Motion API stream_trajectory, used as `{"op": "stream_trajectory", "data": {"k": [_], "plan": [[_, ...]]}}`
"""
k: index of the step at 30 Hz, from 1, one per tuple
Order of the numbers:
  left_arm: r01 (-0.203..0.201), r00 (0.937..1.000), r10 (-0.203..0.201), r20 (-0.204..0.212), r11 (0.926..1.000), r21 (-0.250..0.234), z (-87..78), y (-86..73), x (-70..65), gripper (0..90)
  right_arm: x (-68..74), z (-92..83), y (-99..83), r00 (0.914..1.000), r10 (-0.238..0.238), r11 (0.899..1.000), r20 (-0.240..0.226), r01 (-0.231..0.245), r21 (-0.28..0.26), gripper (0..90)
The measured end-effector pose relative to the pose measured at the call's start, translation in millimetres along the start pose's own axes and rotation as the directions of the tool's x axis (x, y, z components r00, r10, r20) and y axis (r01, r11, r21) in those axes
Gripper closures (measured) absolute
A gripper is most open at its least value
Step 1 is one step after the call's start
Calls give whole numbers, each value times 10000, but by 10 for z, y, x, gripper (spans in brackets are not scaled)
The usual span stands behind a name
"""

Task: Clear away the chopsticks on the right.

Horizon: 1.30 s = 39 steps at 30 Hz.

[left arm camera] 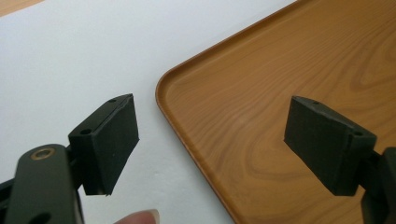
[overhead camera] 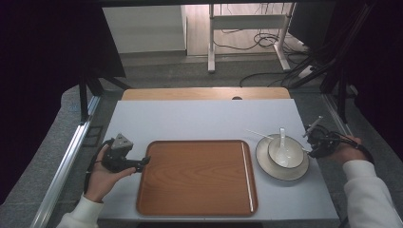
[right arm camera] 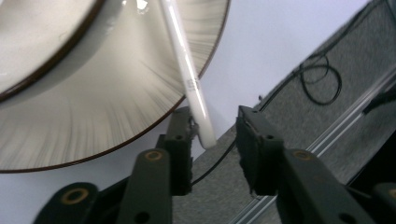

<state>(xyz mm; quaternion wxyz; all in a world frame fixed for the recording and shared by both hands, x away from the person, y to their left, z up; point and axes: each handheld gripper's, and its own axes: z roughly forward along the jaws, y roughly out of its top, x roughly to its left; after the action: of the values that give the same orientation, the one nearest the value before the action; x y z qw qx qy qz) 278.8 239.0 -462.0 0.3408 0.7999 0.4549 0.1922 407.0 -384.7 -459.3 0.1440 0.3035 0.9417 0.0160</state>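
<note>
Where black jaws gape, a smooth white chopstick (right arm camera: 187, 79) crosses the ribbed plate (right arm camera: 116, 102).

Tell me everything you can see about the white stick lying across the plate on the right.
The white stick is thin, straight, smooth and glossy, plastic by the look, with a small printed mark near its lower end. It lies slanted across the plate, one end past the rim. That end sits between the jaws of the right tongs, against one jaw, the other jaw apart. The far end projects onto the table.
</note>
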Motion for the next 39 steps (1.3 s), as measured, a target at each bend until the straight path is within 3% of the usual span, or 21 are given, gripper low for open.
{"op": "stream_trajectory", "data": {"k": [8, 22, 28, 37, 39], "plan": [[0, 10000, 0, -24, 10000, -1, -4, -2, 7, 171, 5, 6, 23, 9978, -654, 9978, -74, 653, -139, 783], [27, 10000, -27, -30, 10000, -18, -3, -5, 11, 171, -4, -7, 14, 9951, -965, 9948, -211, 957, -355, 833], [19, 10000, -19, -29, 10000, -18, -3, -2, 8, 171, -6, -21, -12, 9969, -741, 9958, -254, 726, -563, 841], [26, 10000, -26, -32, 10000, -38, -5, 3, 6, 171, -48, -91, -78, 9997, 158, 9958, -166, -173, -896, 845], [42, 10000, -42, -37, 10000, -62, -6, 4, 6, 171, -64, -111, -91, 9985, 416, 9930, -350, -452, -1088, 845]]}}
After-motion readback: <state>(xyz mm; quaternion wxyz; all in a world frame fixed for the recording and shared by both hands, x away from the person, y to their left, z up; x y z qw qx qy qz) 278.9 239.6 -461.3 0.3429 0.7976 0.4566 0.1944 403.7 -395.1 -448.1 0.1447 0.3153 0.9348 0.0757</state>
